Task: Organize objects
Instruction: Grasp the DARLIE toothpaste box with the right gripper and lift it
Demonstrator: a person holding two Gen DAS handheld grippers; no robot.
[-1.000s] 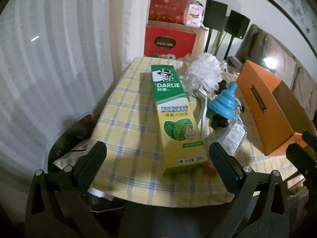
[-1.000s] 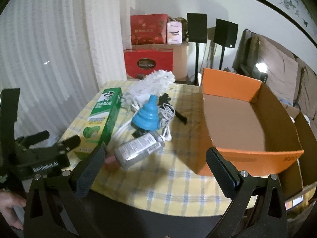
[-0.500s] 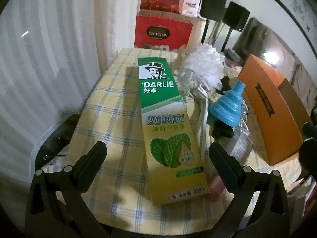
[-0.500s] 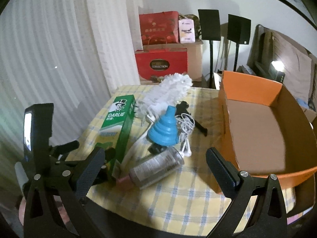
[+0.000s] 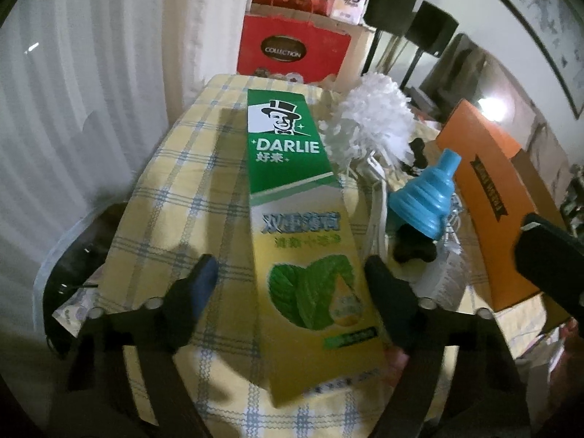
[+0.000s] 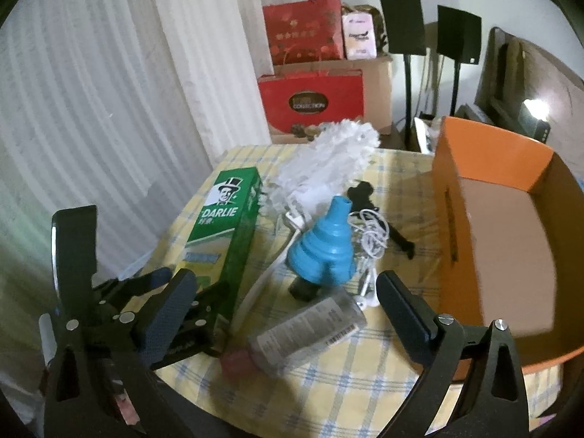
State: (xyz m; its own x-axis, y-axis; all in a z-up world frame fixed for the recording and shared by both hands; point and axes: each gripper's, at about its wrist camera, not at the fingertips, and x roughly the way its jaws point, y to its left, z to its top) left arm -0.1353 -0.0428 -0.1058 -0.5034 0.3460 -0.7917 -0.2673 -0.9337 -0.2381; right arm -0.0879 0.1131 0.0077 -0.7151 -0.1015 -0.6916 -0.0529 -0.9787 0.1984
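While I've got the left gripper (image 5: pixel 288 284) straddling the near end of the Darlie toothpaste box (image 5: pixel 299 226), its fingers (image 5: pixel 197 284) are spread wider than the box: the right finger looks right up against the box's edge, the left one is clearly off it with checked cloth showing between, so nothing is clamped as far as I can see. That box lies flat on the yellow checked tablecloth (image 5: pixel 175 197), long side pointing away from me. From the right wrist camera, my right gripper (image 6: pixel 281 306) hangs wide open, holding nothing, above the clear bottle (image 6: pixel 310 328) with the pink cap, which lies on its side just right of the toothpaste box. Behind that bottle sits the blue funnel (image 6: pixel 325 244), narrow end up, with a tangle of white cable (image 6: pixel 368 233) touching it. Just right of the toothpaste box's far half is the white fluffy duster (image 6: pixel 328 157). Further right of all that, the orange box (image 6: pixel 485 153) stands open at the table's edge. Pretty blurry frame on the left camera, btw.
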